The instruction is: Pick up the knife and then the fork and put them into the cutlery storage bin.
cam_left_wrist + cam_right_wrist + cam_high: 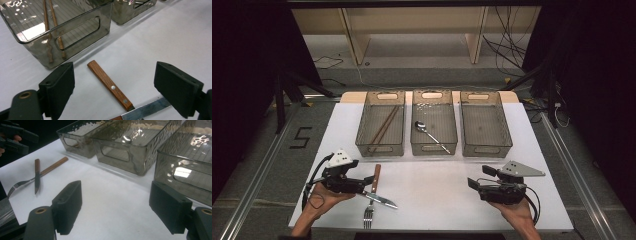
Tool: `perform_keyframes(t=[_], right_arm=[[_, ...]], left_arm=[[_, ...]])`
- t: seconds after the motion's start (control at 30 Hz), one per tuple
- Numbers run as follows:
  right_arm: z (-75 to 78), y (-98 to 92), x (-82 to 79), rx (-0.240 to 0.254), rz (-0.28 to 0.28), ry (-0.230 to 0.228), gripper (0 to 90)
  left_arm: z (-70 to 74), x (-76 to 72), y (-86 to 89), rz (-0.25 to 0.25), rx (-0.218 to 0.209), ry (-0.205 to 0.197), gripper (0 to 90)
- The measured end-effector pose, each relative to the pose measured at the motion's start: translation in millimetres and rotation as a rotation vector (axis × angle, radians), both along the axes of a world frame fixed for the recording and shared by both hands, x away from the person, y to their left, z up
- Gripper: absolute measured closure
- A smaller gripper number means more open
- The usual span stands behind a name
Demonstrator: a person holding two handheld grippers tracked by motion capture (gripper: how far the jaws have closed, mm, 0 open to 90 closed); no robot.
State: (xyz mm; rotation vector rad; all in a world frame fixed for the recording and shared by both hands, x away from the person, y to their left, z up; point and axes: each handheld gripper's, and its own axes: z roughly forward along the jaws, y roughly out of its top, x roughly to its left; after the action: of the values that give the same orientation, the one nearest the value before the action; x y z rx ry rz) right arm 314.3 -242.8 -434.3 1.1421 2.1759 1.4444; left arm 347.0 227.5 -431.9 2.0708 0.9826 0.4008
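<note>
White counter under dark surround, three smoked bins in row at far side. Left bin holds chopsticks, middle bin holds spoon, right bin bare. My left gripper low over crossed fork and knife near front edge, fingers wide apart, straddling fork's wooden handle, touching nothing. My right gripper well apart at right, fingers spread, holding nothing, pointed toward bins.
</note>
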Motion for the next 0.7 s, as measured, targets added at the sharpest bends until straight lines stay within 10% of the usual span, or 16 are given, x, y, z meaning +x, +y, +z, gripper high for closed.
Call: perform_keyframes(t=[0.3, 0.7], right_arm=[[0.3, -2.3, -1.8, 0.001, 0.002, -0.001, 27.2], [-2.0, 1.3, -2.3, -0.010, 0.015, 0.008, 27.2]], left_arm=[[5.0, 8.1, 2.0, -0.016, 0.084, -0.015, 23.9], [-13.4, 13.8, 8.3, -0.022, 0.238, 0.037, 81.0]])
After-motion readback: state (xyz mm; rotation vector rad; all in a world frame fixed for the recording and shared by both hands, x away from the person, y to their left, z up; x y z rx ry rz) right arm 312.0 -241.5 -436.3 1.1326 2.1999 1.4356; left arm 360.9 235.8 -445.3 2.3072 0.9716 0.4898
